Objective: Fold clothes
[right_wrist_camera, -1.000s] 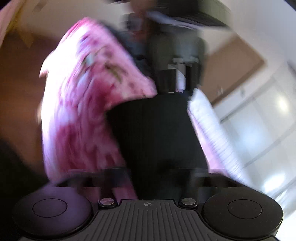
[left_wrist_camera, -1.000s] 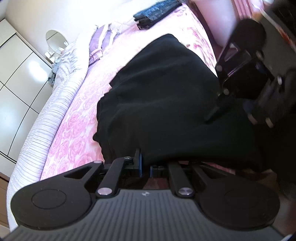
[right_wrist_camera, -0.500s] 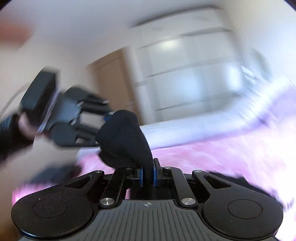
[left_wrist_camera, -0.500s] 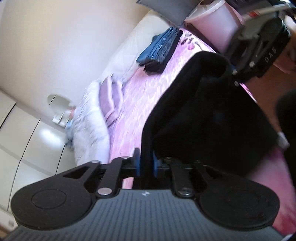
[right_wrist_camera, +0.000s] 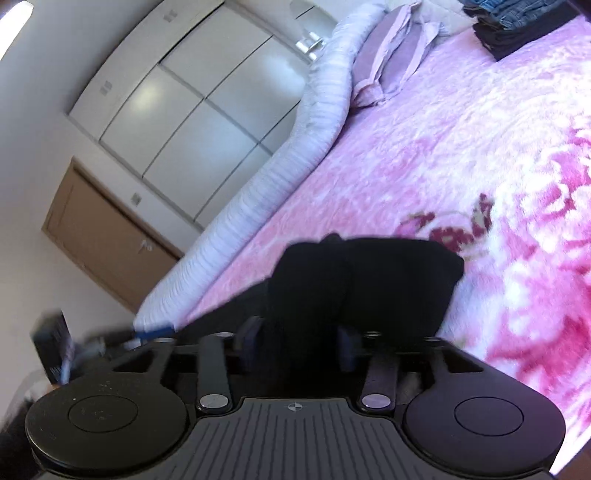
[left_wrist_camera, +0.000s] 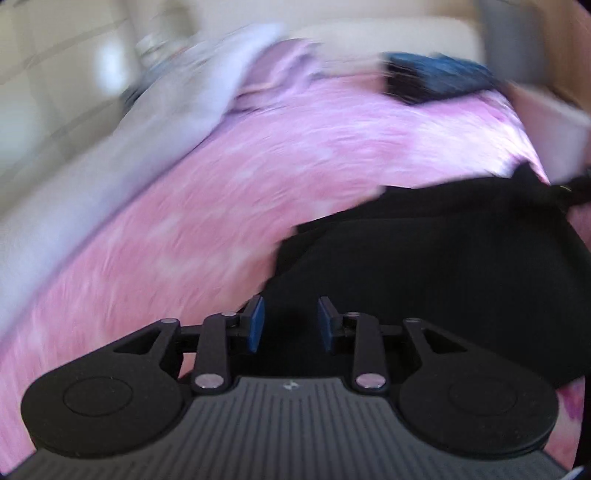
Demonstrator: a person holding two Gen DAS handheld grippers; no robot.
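A black garment [left_wrist_camera: 436,266] lies folded over on the pink floral bedspread [left_wrist_camera: 258,177]. My left gripper [left_wrist_camera: 288,325] is open, its blue pads apart, with the garment's near edge between and just beyond them. In the right wrist view the same black garment [right_wrist_camera: 369,284] lies bunched in front of my right gripper [right_wrist_camera: 299,343], which is open with the cloth loose between its fingers. The left gripper shows blurred at the left edge of that view [right_wrist_camera: 59,347].
A stack of folded dark and blue clothes [right_wrist_camera: 513,26] sits at the far end of the bed. A lilac pillow [right_wrist_camera: 391,62] and a rolled pale quilt [right_wrist_camera: 266,177] lie along the far side. White wardrobe doors [right_wrist_camera: 184,122] and a brown door [right_wrist_camera: 103,236] stand behind.
Both grippers held the black garment up off the bed; they have laid it down on the bedspread and opened, letting go of it.
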